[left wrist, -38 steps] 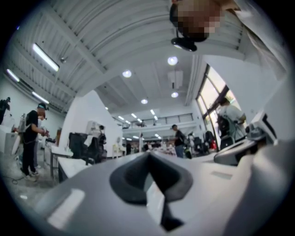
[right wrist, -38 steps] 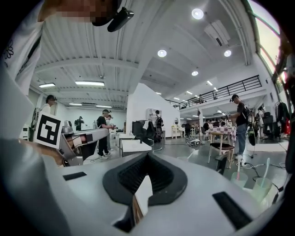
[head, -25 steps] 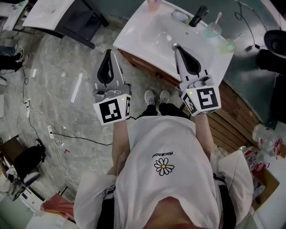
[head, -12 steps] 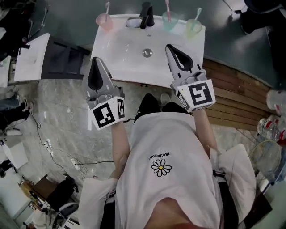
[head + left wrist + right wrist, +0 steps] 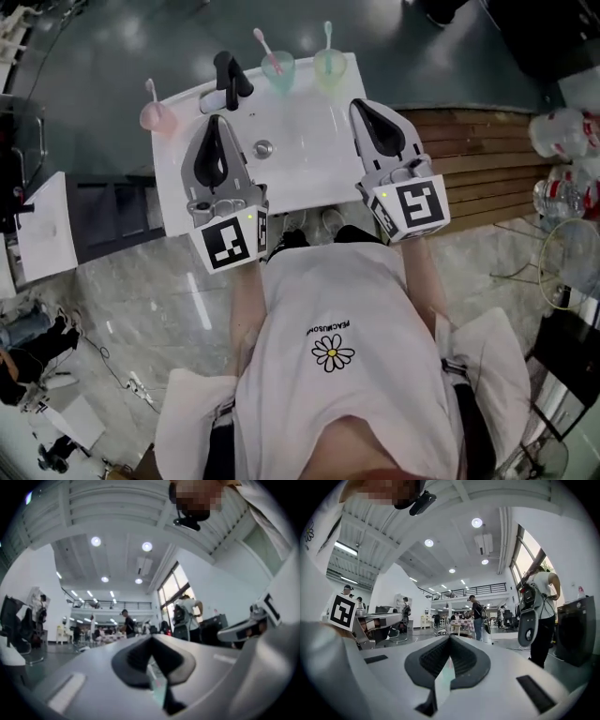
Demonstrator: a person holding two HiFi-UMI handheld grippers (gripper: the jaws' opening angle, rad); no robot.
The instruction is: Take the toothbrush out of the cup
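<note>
Slim toothbrushes (image 5: 264, 45) lean in three translucent cups (image 5: 279, 73) on your glossy white sink (image 5: 300, 159). Your left gripper (image 5: 217, 127) and right gripper (image 5: 366, 111) are both closed, empty.

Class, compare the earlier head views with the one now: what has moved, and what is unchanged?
The person has turned to face the sink squarely. The left gripper, earlier over the floor, now reaches over it near the drain; the right gripper is at the sink's right edge. Nothing was grasped. Both grippers stay shut and empty, and all three toothbrushes remain in their cups.
</note>
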